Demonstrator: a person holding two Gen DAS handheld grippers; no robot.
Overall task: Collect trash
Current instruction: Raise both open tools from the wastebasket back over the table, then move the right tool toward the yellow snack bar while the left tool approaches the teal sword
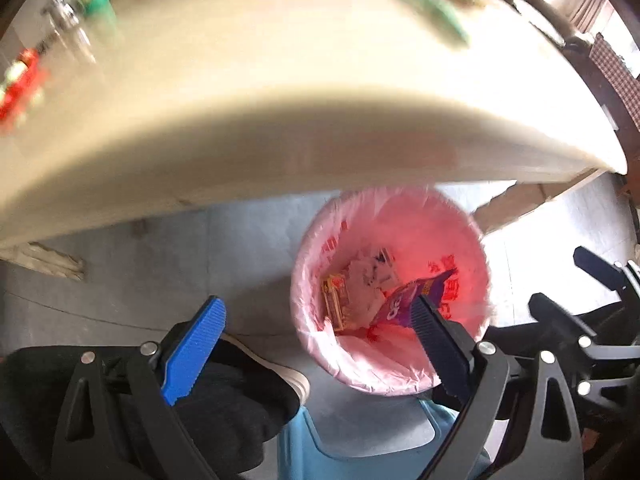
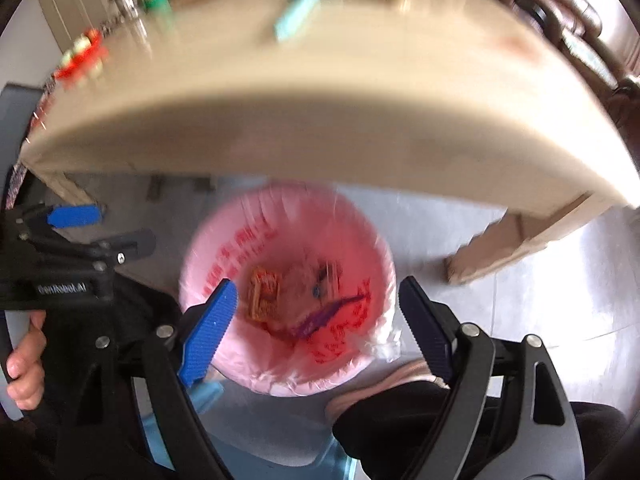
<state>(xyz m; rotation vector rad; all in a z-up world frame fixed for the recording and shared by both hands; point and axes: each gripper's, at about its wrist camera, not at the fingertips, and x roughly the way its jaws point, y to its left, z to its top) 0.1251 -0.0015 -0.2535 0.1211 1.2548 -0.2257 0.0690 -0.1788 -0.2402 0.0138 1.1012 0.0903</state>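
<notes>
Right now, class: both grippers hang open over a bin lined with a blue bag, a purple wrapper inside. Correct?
Not quite. The bag lining the bin is pink, as the left wrist view shows. Left gripper and right gripper are open, and the purple wrapper lies inside.

Round bin lined with pink plastic bag point(image 2: 288, 292), mouth open upward; wrappers only at bottom. Beige table edge point(image 2: 320, 148) overhangs its far rim. Black-trousered knees point(image 2: 392, 420) and blue plastic stool point(image 1: 360, 440) crowd near side.

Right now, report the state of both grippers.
Left gripper: open, holding nothing, above the pink-lined bin with a purple wrapper inside.
Right gripper: open, holding nothing, over the same bin.
</notes>
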